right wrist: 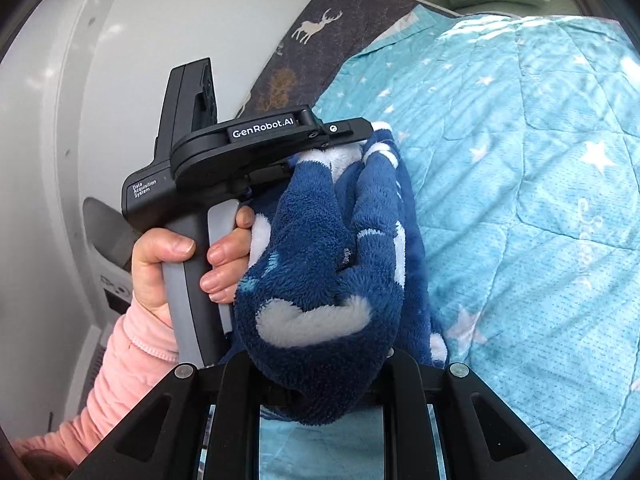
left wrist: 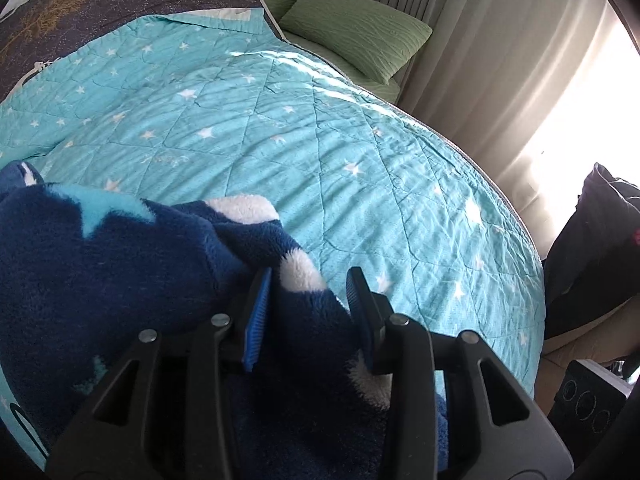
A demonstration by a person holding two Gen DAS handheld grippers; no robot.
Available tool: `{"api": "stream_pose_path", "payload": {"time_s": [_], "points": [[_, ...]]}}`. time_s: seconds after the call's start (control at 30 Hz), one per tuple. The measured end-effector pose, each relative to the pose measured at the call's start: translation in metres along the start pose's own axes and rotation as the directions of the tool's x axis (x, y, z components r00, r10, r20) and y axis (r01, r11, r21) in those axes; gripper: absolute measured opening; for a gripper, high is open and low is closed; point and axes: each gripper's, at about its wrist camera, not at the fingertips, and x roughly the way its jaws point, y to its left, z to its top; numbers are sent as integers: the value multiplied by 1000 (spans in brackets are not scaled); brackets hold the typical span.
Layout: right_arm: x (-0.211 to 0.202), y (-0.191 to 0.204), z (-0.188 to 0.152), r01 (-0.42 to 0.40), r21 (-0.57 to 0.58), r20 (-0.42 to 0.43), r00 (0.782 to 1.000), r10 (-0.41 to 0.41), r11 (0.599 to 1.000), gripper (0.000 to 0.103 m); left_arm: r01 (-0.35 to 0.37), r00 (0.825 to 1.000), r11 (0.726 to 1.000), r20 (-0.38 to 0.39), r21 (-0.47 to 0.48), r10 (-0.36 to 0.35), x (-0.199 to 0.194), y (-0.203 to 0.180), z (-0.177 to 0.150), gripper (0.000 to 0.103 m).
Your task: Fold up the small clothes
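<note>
Both grippers pinch the navy fleece garment [left wrist: 132,248]: left gripper [left wrist: 308,300] on a fold, right gripper [right wrist: 320,364] buried in the bunch. Teal star quilt [left wrist: 320,140] lies bare ahead to its rounded edge. Green pillow [left wrist: 360,36] and curtain [left wrist: 500,60] beyond; a hand [right wrist: 176,264] in a pink sleeve [right wrist: 120,360] holds the left tool.

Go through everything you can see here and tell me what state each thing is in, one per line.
Fleece garment: bunched up, not folded, held off the bed by both grippers.
Left gripper: shut on a thick bunch of the fleece.
Right gripper: shut on the fleece; its fingertips are buried in the fabric.
Quilt: spread over the bed, slightly wrinkled.
Green pillow: lying flat beyond the quilt.
Curtain: drawn, daylight glowing through.
</note>
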Motion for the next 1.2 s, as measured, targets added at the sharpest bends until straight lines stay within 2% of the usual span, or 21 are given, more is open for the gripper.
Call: {"api": "stream_pose_path", "payload": {"time_s": [0.1, 0.17, 0.2, 0.3, 0.37, 0.6, 0.67, 0.73, 0.77, 0.8, 0.87, 0.93, 0.97, 1.0, 1.03, 1.07, 1.17, 1.2], "points": [[9, -2, 3, 30, 8, -23, 999, -29, 1000, 19, -5, 1000, 1000, 22, 23, 5, 1, -2, -6, 45], [13, -2, 4, 71, 10, -20, 997, -71, 997, 22, 1, 1000, 999, 28, 34, -2, 1, -5, -6, 49], [12, -2, 4, 93, 3, -18, 995, -93, 996, 27, 7, 1000, 999, 29, 40, -8, 2, -6, -6, 53], [2, 9, 3, 170, -54, -13, 985, -171, 984, 34, 24, 999, 999, 36, 42, -26, 3, -5, -5, 58], [-12, 18, 4, 205, -87, 12, 979, -204, 975, 35, 38, 998, 998, 45, 41, -40, 3, -5, -5, 61], [-55, 69, 7, 157, -203, 144, 981, -129, 966, 37, 70, 996, 997, 58, 27, -72, 5, 1, -6, 65], [-53, 79, 7, 108, -224, 154, 985, -75, 968, 32, 76, 995, 997, 60, 26, -77, 4, 2, -7, 66], [-48, 84, 8, 56, -233, 133, 991, -26, 971, 23, 83, 994, 996, 63, 30, -84, 4, 2, -8, 67], [-45, 83, 8, 44, -238, 121, 993, -15, 970, 22, 89, 994, 995, 65, 33, -91, 4, 2, -8, 69], [-39, 84, 8, 50, -248, 102, 995, -26, 967, 21, 95, 993, 995, 66, 35, -97, 4, 2, -8, 71], [-21, 79, 11, 122, -259, 83, 991, -104, 958, 19, 107, 991, 994, 71, 38, -109, 4, 2, -8, 74], [0, 58, 14, 229, -223, 42, 973, -226, 948, 11, 113, 990, 993, 80, 36, -116, 3, 2, -9, 76], [14, 41, 15, 284, -184, -3, 957, -290, 941, 5, 121, 988, 992, 87, 38, -124, 1, 1, -9, 77], [25, 21, 15, 285, -119, -54, 955, -293, 951, 0, 123, 988, 991, 92, 51, -127, 0, -1, -10, 79], [28, 6, 14, 229, -40, -68, 971, -231, 973, 0, 113, 988, 992, 99, 59, -119, -3, -3, -11, 79], [27, 2, 14, 205, -8, -69, 976, -205, 979, 0, 108, 988, 992, 107, 59, -114, -6, -5, -10, 79], [29, 13, 15, 253, -85, -76, 963, -259, 964, 0, 144, 979, 989, 143, 18, -145, -34, -4, -5, 80], [30, 16, 14, 267, -105, -76, 958, -275, 958, 0, 161, 974, 987, 162, 4, -159, -45, -2, -4, 83]]}}
